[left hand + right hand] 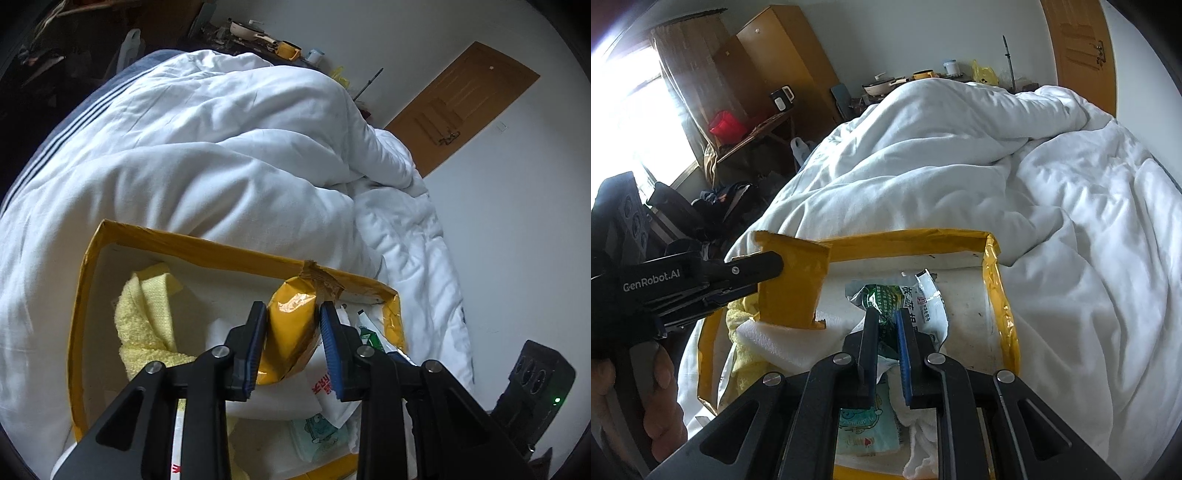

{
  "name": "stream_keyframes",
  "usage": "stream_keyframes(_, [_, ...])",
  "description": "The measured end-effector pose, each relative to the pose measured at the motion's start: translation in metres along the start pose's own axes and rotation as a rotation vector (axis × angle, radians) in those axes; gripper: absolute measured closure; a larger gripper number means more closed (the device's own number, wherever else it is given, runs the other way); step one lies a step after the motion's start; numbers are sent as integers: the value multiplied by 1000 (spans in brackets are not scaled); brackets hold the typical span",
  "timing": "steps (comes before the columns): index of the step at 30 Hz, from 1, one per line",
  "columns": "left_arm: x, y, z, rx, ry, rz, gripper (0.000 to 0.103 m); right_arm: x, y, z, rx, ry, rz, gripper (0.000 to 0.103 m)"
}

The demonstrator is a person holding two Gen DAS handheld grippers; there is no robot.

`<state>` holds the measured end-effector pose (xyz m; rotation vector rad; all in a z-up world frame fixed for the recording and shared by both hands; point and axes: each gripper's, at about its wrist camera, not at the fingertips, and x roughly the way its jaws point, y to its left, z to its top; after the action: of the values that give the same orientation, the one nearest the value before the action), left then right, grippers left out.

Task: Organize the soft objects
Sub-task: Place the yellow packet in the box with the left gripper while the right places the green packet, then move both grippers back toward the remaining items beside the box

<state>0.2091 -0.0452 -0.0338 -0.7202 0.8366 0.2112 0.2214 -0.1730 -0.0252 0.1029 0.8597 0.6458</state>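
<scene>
On the bed, my left hand-held gripper (292, 332) clamps the yellow-taped cardboard box's (1004, 314) stiff flap. My right hand-held gripper (886, 347) pinches the green-and-white crinkly plastic packet (886, 299) inside, near the far right corner: light, probably slippery; grip its crumpled middle.

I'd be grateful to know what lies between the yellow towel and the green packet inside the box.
A white foam sheet lies between the yellow towel and the green packet, seen in the right wrist view.

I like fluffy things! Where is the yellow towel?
The yellow towel lies inside the box on the bed, in its left part in the left wrist view, beside the white foam sheet.
</scene>
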Motion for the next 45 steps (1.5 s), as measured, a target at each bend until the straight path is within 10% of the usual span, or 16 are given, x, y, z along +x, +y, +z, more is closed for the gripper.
stream_keyframes(5, [-11,6,-1,-43,-10,-25,46,-1,-3,1,46,10,21,76])
stream_keyframes(11, [-69,9,-12,-27,-59,-149,36,-38,3,-3,59,-42,104,49])
stream_keyframes(19, [-157,15,-84,133,-113,-164,29,-127,18,-61,-17,-78,246,37])
stream_keyframes(27, [-145,57,-168,105,18,-234,26,-152,2,-162,76,-6,368,36])
stream_keyframes(45, [-101,43,-168,144,57,-177,37,-124,12,-178,92,118,263,52])
